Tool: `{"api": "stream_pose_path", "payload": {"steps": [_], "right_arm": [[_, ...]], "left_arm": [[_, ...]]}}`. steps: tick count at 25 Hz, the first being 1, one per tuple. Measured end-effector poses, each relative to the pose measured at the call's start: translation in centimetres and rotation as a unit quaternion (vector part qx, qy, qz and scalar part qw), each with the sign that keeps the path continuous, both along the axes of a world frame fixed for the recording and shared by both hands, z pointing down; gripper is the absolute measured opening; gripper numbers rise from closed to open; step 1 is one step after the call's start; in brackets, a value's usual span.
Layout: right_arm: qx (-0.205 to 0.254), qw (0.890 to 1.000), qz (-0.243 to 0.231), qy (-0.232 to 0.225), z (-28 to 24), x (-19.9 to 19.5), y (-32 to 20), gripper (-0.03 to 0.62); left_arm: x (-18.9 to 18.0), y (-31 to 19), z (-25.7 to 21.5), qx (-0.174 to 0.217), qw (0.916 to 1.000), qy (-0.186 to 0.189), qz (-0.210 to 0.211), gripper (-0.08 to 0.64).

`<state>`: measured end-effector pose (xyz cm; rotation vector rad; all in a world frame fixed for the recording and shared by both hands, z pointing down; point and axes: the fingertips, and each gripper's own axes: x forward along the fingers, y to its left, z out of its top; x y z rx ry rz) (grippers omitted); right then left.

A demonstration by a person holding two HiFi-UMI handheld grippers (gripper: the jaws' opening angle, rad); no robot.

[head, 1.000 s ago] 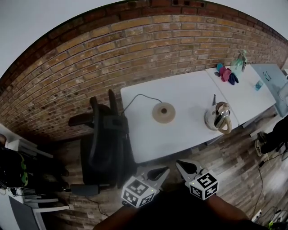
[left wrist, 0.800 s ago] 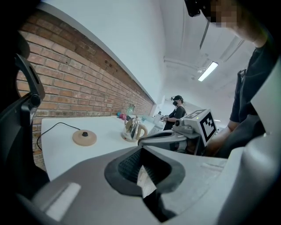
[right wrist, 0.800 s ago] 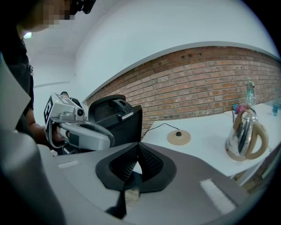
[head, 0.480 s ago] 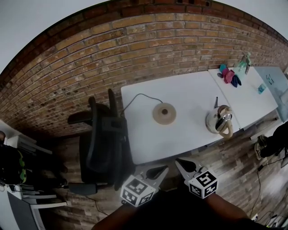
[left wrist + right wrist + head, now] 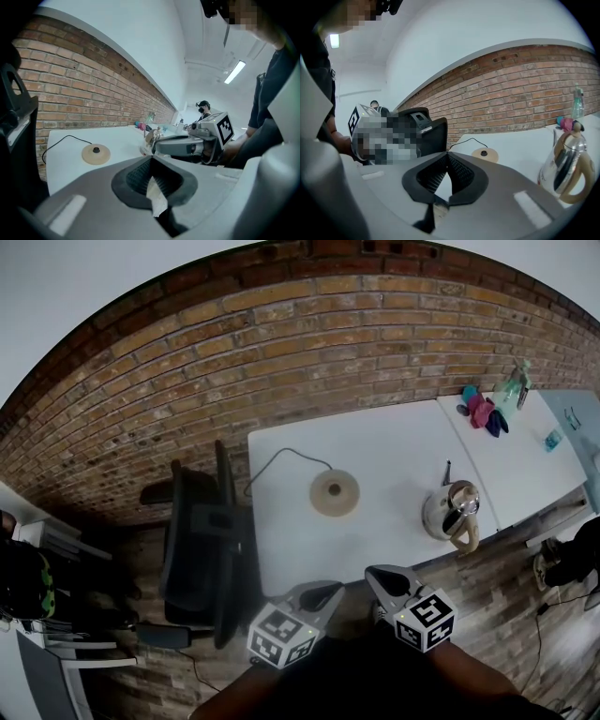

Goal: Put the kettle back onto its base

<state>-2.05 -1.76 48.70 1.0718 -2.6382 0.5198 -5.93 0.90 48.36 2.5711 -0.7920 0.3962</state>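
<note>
A steel kettle with a beige handle [image 5: 450, 511] stands upright at the right end of the white table [image 5: 384, 446]. Its round beige base [image 5: 335, 492] lies apart from it, near the table's middle, with a black cord running to the far left corner. My left gripper [image 5: 328, 594] and right gripper [image 5: 378, 576] hover side by side off the table's front edge, both shut and holding nothing. The right gripper view shows the kettle [image 5: 567, 168] close on the right and the base [image 5: 484, 154] farther off. In the left gripper view the base [image 5: 96, 153] lies left of the kettle [image 5: 151, 137].
A black office chair [image 5: 192, 549] stands at the table's left end. To the right, a second white table [image 5: 525, 456] carries a spray bottle [image 5: 515, 382] and pink and blue cloths [image 5: 483, 411]. A brick wall runs behind both tables. Wood floor lies under me.
The table now sits lower in the head view and nearer both grippers. Kettle and base keep their places on the table. Both grippers stay shut.
</note>
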Motion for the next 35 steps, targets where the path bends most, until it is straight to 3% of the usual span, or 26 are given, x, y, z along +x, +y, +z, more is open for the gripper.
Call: {"api": "stream_pose_path", "payload": {"steps": [11, 14, 19, 25, 30, 35], "right_arm": [[0.031, 0.999, 0.007, -0.014, -1.5, 8.0, -4.6, 0.028], [0.033, 0.999, -0.004, -0.017, -1.7, 9.7, -5.4, 0.028], [0.041, 0.999, -0.03, -0.016, -2.0, 12.3, -6.2, 0.028], [0.044, 0.997, -0.053, -0.015, -1.7, 15.0, -7.0, 0.028], [0.051, 0.998, -0.043, -0.012, -1.7, 16.7, -7.6, 0.028], [0.061, 0.998, 0.004, 0.004, -1.8, 18.6, -9.0, 0.028]], "left_arm": [[6.6, -4.9, -0.7, 0.02, 0.9993, -0.021, -0.024, 0.0], [8.1, -5.8, -1.0, 0.019, 0.9989, -0.022, -0.036, 0.0], [10.3, -7.4, -1.4, 0.005, 0.9975, 0.006, -0.07, 0.0], [13.1, -8.3, -1.2, 0.012, 0.9954, -0.012, -0.094, 0.0], [15.3, -8.4, -0.8, 0.012, 0.9963, -0.036, -0.077, 0.0], [16.4, -9.4, -0.2, 0.01, 0.9977, -0.051, -0.043, 0.0]]}}
